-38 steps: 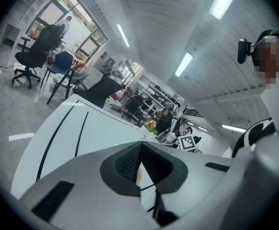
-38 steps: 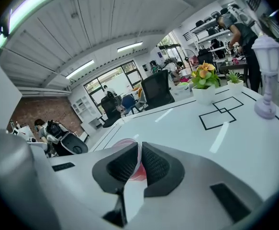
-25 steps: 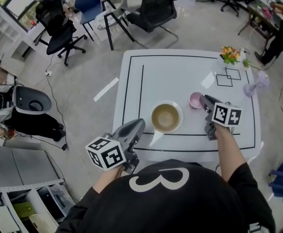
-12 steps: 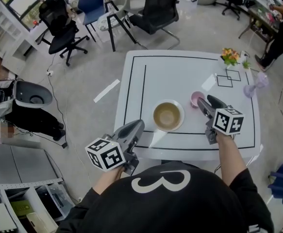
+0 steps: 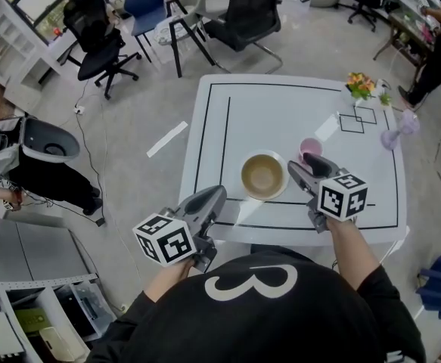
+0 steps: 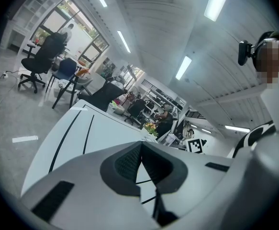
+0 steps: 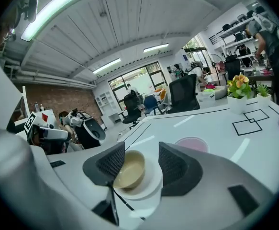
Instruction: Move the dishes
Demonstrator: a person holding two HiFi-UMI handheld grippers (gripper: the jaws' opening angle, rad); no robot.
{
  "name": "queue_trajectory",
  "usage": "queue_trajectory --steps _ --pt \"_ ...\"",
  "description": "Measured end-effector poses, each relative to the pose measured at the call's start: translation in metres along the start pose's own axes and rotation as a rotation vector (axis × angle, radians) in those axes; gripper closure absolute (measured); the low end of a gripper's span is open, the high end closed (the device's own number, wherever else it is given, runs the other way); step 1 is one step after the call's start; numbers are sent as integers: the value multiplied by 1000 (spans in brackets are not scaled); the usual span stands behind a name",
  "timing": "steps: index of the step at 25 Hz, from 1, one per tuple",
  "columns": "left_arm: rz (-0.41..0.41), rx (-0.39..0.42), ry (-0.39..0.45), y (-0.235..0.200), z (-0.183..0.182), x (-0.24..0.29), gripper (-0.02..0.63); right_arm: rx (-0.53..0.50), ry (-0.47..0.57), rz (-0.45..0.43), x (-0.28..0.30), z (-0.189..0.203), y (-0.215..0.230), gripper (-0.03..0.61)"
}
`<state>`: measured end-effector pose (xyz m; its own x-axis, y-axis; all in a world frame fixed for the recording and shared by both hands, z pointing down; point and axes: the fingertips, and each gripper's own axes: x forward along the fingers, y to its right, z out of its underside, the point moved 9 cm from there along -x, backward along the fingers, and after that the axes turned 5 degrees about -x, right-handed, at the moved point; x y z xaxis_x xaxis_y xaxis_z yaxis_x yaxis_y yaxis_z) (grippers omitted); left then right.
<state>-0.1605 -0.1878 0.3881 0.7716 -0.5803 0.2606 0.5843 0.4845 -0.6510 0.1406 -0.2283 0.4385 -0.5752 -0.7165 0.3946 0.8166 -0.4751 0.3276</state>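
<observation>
Dishes stand together on the white table (image 5: 281,112), near the edge where the person is: a beige bowl (image 5: 262,175) sits on a white plate (image 5: 243,174), and 1 small pink dish (image 5: 309,147) lies just beside them, on the right.

In the last second the right tool (image 5: 302,163) has swung to the left. Before, it pointed at the pink dish; now its tip is close to the right rim of the plate, and the pink dish is behind it. I think this means the person has chosen the bowl and plate as the first thing to move, and that the approach is nearly finished but no grasp is made yet.

In the right gripper view, the right tool (image 7: 140,152) has its 2 jaws wide apart. They hold nothing, and the bowl (image 7: 129,169) and the plate (image 7: 151,178) show in the gap between them, a little ahead. I cannot tell if a jaw touches the plate rim.

The left tool (image 5: 216,195) hovers at the near left corner of the table, apart from the dishes. In the left gripper view its pads (image 6: 127,162) meet at the tips with nothing between them, so it is closed and empty.
</observation>
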Motion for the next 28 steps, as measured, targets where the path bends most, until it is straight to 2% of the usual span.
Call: queue_trajectory --steps 4,8,16,20,24,28 --pt "-6 -1 1 -2 0 -3 611 -25 -58 -40 13 11 -11 371" --pt "-15 -6 4 -4 2 -6 611 -20 -110 -44 25 24 -11 373" --pt "-31 -19 9 -8 5 -12 611 95 -198 -39 47 49 -3 384" --pt "-39 -20 15 -9 5 -16 611 102 -234 -43 55 58 -6 396" --pt "-54 -31 16 -13 8 -19 611 141 -237 -59 61 62 -7 406" --pt "-61 -36 11 -14 10 -20 611 178 -222 -29 62 58 -5 421"
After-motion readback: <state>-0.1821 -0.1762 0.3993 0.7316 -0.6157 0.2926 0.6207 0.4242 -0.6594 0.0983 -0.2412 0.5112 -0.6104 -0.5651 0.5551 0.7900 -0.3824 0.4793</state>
